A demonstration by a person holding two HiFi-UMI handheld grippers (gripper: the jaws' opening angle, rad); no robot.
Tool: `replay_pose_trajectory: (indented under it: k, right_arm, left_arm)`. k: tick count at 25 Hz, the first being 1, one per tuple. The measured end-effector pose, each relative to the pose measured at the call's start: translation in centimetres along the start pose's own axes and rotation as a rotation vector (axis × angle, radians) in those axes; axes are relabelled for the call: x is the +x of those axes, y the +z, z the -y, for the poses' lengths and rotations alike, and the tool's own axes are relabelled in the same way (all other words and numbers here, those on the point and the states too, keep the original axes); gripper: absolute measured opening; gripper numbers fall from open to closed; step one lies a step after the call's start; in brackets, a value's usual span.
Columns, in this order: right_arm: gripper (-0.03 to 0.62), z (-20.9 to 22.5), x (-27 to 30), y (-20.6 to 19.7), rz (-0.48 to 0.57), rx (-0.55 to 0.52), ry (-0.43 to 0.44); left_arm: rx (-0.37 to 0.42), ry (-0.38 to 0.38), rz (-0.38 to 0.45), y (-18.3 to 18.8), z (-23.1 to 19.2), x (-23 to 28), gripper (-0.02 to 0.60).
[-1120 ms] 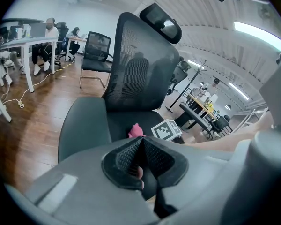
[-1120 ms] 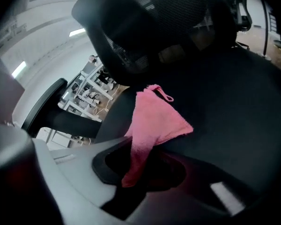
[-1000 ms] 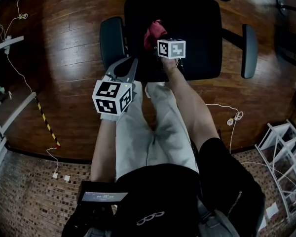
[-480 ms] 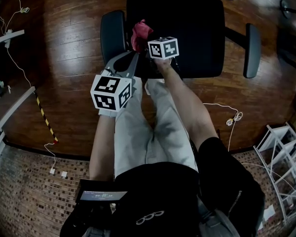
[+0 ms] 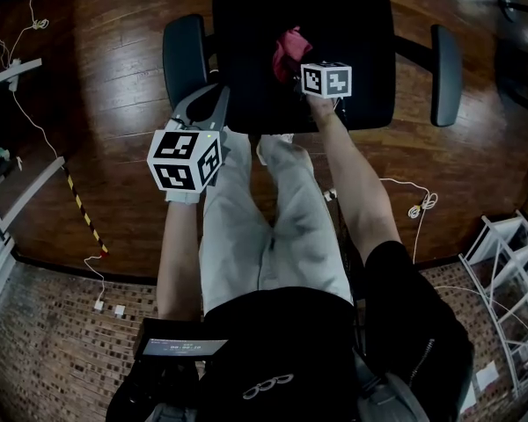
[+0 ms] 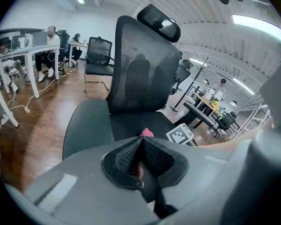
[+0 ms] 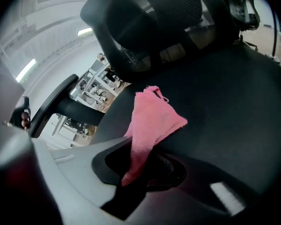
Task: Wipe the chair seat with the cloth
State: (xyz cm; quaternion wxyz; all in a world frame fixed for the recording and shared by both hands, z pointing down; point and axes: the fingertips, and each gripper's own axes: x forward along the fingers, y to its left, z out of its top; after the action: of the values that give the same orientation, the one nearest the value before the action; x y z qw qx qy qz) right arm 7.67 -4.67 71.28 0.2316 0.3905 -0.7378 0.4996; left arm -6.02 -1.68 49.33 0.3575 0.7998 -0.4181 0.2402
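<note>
A: Checking right gripper view: fuzzy pink terry cloth [image 7: 152,121] pinched in right gripper [image 7: 139,165], draped on smooth black chair seat [image 7: 234,102], mid-seat.

B: Head view adds left gripper [image 5: 213,104] by the near-left seat corner. Its own view: ribbed pads [image 6: 126,156] closed, nothing between.

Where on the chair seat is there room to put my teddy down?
The seat is bare between the cloth and the right armrest, and also left of the cloth. The front middle is crowded: the right gripper holds the cloth there.
</note>
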Motion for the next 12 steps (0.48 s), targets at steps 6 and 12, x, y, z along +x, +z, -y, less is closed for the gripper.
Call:
replay_pose_trajectory:
  k: [6, 12]
  right_arm:
    - [0.064, 7.5, -5.2, 0.2, 0.049, 0.035, -0.128]
    - [0.064, 14.8, -12.0, 0.5, 0.136, 0.11, -0.279]
  left_arm:
    - [0.008, 0.015, -0.005, -0.3, 0.3, 0.1, -0.006]
    - [-0.046, -0.018, -0.022, -0.3, -0.6, 0.3, -0.006]
